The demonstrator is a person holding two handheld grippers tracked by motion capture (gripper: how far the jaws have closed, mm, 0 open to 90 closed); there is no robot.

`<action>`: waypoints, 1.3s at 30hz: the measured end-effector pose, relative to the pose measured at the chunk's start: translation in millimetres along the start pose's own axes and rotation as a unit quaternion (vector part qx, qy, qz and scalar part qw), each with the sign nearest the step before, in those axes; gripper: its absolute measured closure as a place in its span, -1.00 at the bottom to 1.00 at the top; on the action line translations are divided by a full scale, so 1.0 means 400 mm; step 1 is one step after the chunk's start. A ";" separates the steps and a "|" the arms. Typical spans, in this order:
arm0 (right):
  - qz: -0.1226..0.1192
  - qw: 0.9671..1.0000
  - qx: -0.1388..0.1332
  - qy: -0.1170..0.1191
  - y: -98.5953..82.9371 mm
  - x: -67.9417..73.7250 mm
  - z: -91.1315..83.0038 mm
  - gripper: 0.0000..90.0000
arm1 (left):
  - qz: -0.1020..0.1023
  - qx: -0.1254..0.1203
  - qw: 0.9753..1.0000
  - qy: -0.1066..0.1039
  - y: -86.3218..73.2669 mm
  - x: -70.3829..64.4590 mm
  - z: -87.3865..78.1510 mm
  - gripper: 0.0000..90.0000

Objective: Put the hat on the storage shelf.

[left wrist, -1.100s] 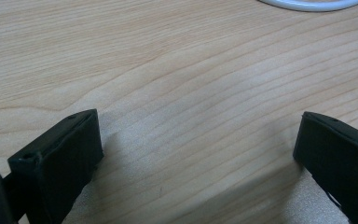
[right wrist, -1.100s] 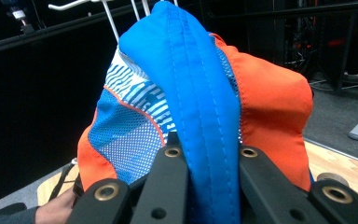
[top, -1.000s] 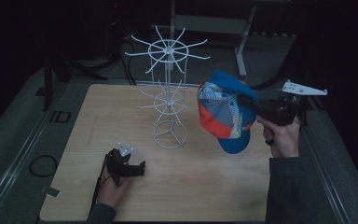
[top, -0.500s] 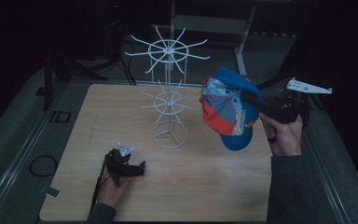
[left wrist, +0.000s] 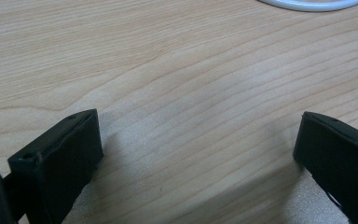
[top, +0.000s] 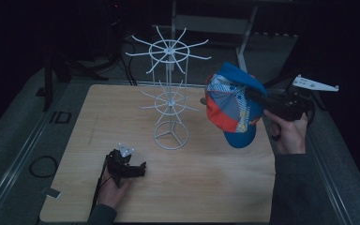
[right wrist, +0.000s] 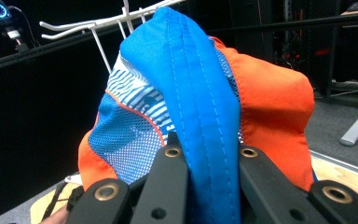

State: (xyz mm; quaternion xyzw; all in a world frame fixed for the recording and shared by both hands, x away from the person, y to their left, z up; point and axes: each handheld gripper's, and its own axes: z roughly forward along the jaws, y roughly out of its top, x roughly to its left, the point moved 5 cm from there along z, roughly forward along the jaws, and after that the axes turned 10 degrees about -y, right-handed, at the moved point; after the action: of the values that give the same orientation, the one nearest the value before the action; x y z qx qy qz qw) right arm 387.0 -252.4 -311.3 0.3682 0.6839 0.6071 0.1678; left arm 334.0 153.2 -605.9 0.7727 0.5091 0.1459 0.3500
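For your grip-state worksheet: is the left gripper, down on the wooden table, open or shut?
Open. The left gripper has its two black jaws standing wide apart, with bare light wooden table between them and nothing held.

High view overlooks the table (top: 206, 187); gripper views sit close.

Pale wooden table (top: 215, 187), light grain; on it a white wire rack (top: 170, 136) (ring base), plus the left gripper (top: 140, 169) resting.
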 end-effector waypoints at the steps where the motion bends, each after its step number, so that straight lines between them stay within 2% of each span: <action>1: 0.000 1.000 -0.002 0.000 0.005 0.000 -0.002 0.96 | 0.000 0.000 1.000 0.000 0.000 0.000 0.000 -0.97; 19: 0.002 1.000 -0.024 0.001 0.054 0.001 -0.025 0.96 | 0.001 0.001 1.000 0.000 0.000 -0.001 0.000 -0.97; 39: 0.009 0.999 -0.041 0.000 0.077 -0.002 -0.041 0.96 | 0.000 0.000 1.000 -0.001 0.001 -0.002 0.001 -0.97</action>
State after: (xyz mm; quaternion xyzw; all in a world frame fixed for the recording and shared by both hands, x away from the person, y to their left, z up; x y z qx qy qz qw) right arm 385.7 -264.9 -278.8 0.3672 0.6548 0.6363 0.1775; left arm 334.2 152.2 -605.9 0.7729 0.5089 0.1452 0.3500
